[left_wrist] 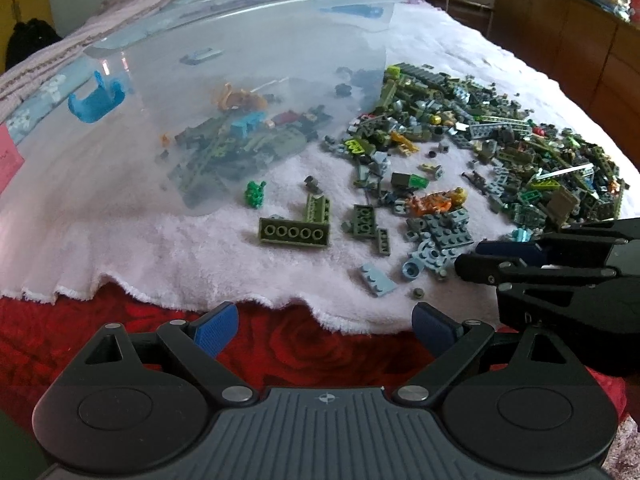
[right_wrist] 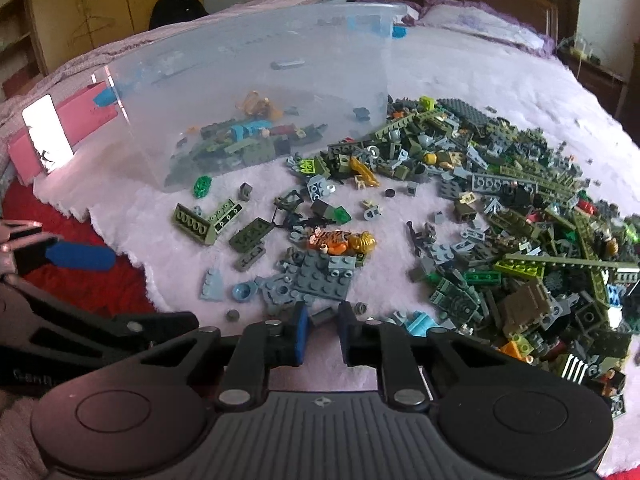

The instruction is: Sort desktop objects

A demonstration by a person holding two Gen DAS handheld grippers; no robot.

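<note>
Right claw (right_wrist: 322,334), nearly pressed together, straddles a small grey brick (right_wrist: 322,315) dead ahead; left claw (left_wrist: 325,322) hangs spread, farther off.

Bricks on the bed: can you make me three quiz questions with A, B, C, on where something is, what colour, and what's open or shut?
1. Where is the clear tub?
A left of the brick pile
B right of it
C on top of it

2. What colour is the tiger figure?
A blue
B orange
C pink

3. The left gripper is:
A open, empty
B shut on a brick
C shut, empty

Answers:
1 A: the tub lies left of the pile in both views.
2 B: its body is orange with dark stripes.
3 A: its blue pads stand far apart with nothing between them.
</note>
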